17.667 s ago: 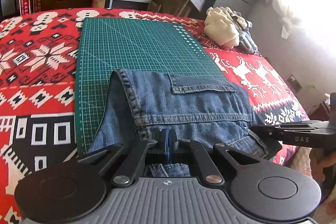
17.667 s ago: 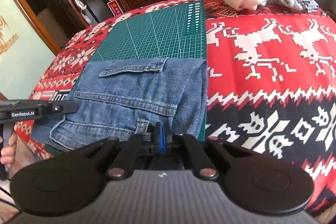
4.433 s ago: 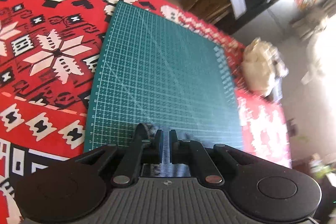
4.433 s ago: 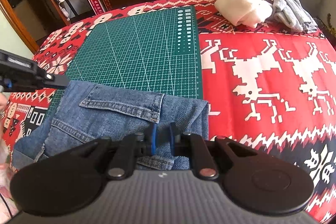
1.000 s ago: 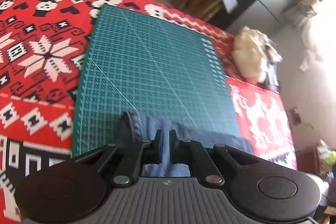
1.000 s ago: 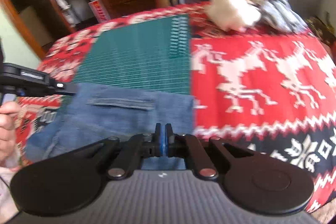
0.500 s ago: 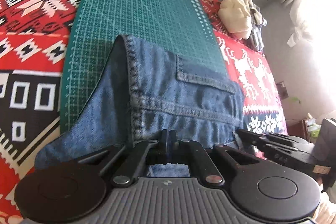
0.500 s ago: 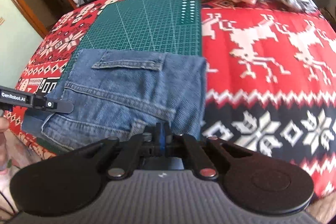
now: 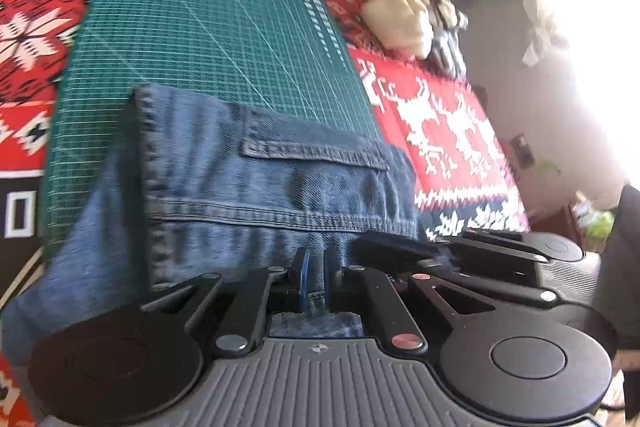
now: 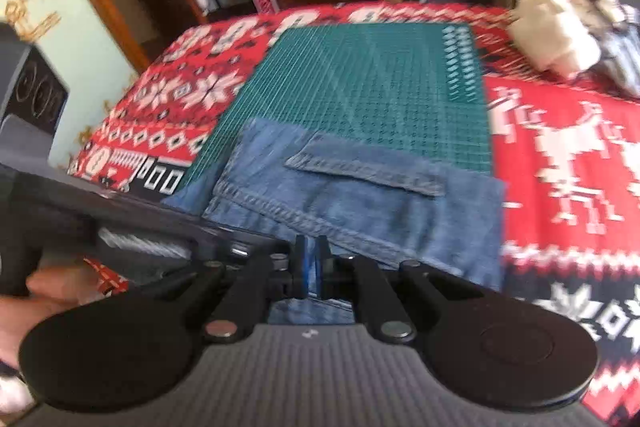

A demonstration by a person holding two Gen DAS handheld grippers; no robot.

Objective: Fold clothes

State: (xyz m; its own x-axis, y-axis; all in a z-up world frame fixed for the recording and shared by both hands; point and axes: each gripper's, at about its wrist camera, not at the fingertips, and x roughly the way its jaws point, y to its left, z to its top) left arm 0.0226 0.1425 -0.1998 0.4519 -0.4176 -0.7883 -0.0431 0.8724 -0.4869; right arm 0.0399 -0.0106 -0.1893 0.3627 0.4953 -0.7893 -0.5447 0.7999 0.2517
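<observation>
I had the folded denim garment lying on the near part of the green cutting mat, its near edge hanging toward me off the mat and its right side spilling onto the red patterned blanket; a flap pocket faced up and the stitched seam ran down the left side; the left gripper sat at the near edge of the denim with a narrow gap between its fingers and blue cloth showing in that gap, though I could not tell from the pictures whether the fingers were biting the cloth or merely standing over it; the right gripper was in much the same case, a slim gap, denim below and behind it, and I could not say whether it was clamped or let go; the two tools were close together, the right one just beside the left at the near right corner of the garment; I judged the step in hand to be the setting-down of a fold, with the garment already a compact rectangle; the next move, as I reckoned it, called for either a clean release and withdrawal without dragging the top layer, or one more fold away from me, needing both near corners taken evenly; a heap of pale clothes waited at the far right.
</observation>
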